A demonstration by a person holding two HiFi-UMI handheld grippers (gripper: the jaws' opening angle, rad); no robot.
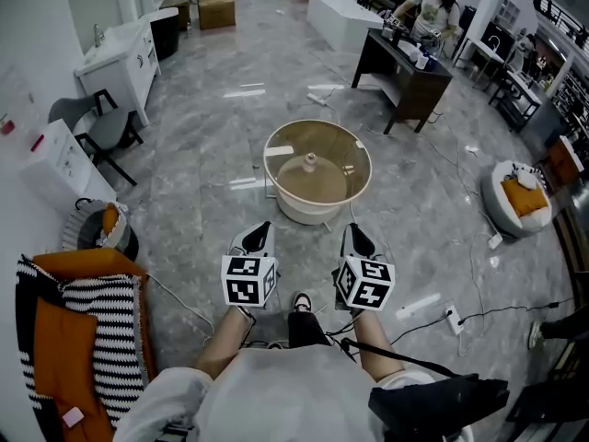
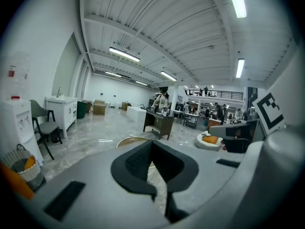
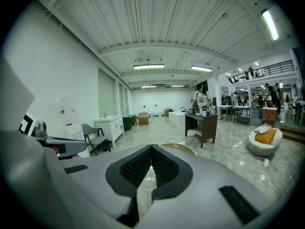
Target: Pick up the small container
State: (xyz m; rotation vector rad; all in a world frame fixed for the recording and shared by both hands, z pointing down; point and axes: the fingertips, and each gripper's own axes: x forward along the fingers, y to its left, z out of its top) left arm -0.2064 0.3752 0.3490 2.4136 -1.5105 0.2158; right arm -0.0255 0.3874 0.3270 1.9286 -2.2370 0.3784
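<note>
Container: we see the small container, knob on top, standing at the middle of the round table, well clear of its rim on every side.
Table: its round rim is unbroken all the way around; the near edge lies just beyond the two grippers, with a narrow strip of floor between.
Left gripper: near-left of the table and apart from it; in its own view the fingers are pressed together with nothing between them.
Right gripper: near-right of the table and beside the left one; its fingers are pressed together and hold nothing.
Open room: we find bare floor left of and beyond the table.
Right side: a power strip and its cable lie on the floor near-right, and a round seat stands further right.
Far right: a dark desk stands well apart from the table.
Left side: a chair stands by the wall, and a striped cloth lies near-left.
</note>
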